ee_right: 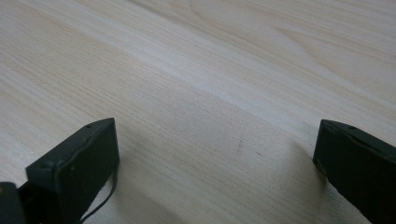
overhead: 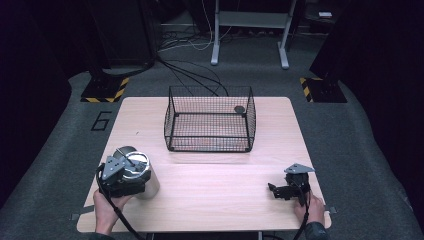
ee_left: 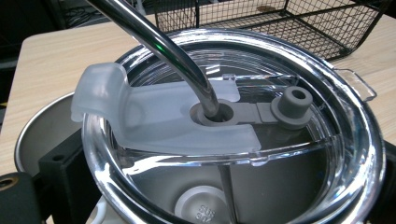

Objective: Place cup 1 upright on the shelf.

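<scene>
The left tongs [overhead: 131, 172] sit at the near left corner of the surface [overhead: 215, 185], right at a steel tumbler [overhead: 145, 175]; one black jaw shows against the cup's side in the left gripper view, with the rim passing in front of it, but whether the tongs are clamped on the cup I cannot tell. The right tongs [overhead: 274, 190] rest near the near right edge, jaws set wide apart over bare wood with nothing between them.

Readable writing is scarce: a dark "6" [overhead: 102, 120] is marked on the grey floor beside the far left corner of the surface. A small round moulded stamp [ee_left: 204, 211] inside the cup carries figures too blurred to read.

There is one tumbler, one wire basket [overhead: 210, 119], two tongs.

The tumbler stands upright, brushed metal outside, topped by a clear plastic lid [ee_left: 345, 140] with a small tab at its rim. A bent metal straw [ee_left: 173, 51] passes through a grey rubber ring in the lid's middle, and a frosted flip cover [ee_left: 154, 116] lies folded back beside it, with a grey plug [ee_left: 292, 105] on a strap. The black mesh basket stands at the far middle of the surface, well apart from the cup, with a small dark round piece [overhead: 239, 108] in its far right corner.
</scene>
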The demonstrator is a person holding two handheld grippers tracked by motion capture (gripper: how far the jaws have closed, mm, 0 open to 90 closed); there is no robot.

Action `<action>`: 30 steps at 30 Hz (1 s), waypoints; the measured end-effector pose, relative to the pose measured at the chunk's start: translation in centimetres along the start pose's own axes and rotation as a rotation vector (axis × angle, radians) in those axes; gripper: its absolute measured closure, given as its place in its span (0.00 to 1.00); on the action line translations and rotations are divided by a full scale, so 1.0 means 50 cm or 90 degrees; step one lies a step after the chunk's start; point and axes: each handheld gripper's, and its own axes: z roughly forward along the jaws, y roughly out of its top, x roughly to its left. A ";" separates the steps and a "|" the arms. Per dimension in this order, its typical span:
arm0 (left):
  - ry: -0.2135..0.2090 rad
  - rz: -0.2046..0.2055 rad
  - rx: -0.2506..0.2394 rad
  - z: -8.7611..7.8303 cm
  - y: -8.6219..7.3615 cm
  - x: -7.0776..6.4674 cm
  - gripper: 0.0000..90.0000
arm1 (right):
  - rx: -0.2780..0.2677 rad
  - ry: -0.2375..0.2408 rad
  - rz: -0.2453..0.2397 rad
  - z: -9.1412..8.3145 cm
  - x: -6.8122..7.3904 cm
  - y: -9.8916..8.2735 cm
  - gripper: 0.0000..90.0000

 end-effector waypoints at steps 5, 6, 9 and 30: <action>-0.014 0.008 0.000 -0.003 0.011 -0.009 0.04 | 0.000 0.000 0.000 0.000 0.000 0.000 0.00; -0.017 0.012 0.001 -0.003 0.013 -0.010 0.04 | 0.000 0.000 0.000 0.000 0.000 0.000 0.00; -0.016 0.016 -0.002 0.000 0.020 -0.018 0.04 | 0.000 0.000 0.000 0.000 0.000 0.000 0.00; -0.060 0.079 0.000 0.033 0.083 -0.063 0.04 | 0.000 0.000 0.001 0.000 0.000 0.000 0.00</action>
